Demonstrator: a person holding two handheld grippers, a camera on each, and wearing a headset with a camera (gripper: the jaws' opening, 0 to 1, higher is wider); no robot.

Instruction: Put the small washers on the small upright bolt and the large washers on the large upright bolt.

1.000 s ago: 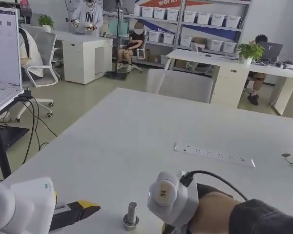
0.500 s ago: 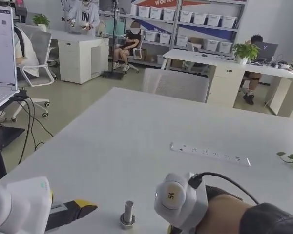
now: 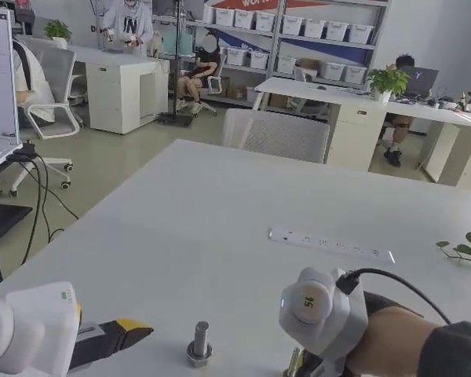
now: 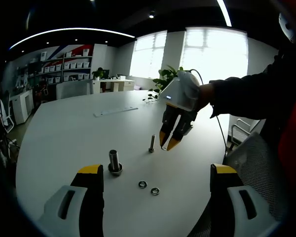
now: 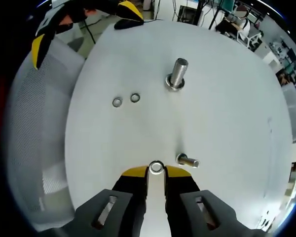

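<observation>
Small silver metal washer (image 5: 156, 167) is low centre in the right gripper view, pinched by its rim btwn the yellow tips of the right hand-held gripper (image 5: 156, 174), jaws nearly together on it. Just right of it is the small upright steel bolt (image 5: 187, 160), bare as far as I can tell. Higher in the frame is the large upright steel bolt (image 5: 176, 74) w/ a ring at its base, prob. a large washer already on. Two loose silver washers (image 5: 117, 102) lie side by side, left of centre on the white surface (image 5: 227, 108). Left hand-held gripper (image 4: 156, 170) is spread wide and empty, near the large bolt. Step in hand, I'd say: bringing the small washer to the small bolt. Next move needs the hole lined up over the bolt tip, washer level, then release. Off-centre, it'd prob. catch or tip the bolt.
</observation>
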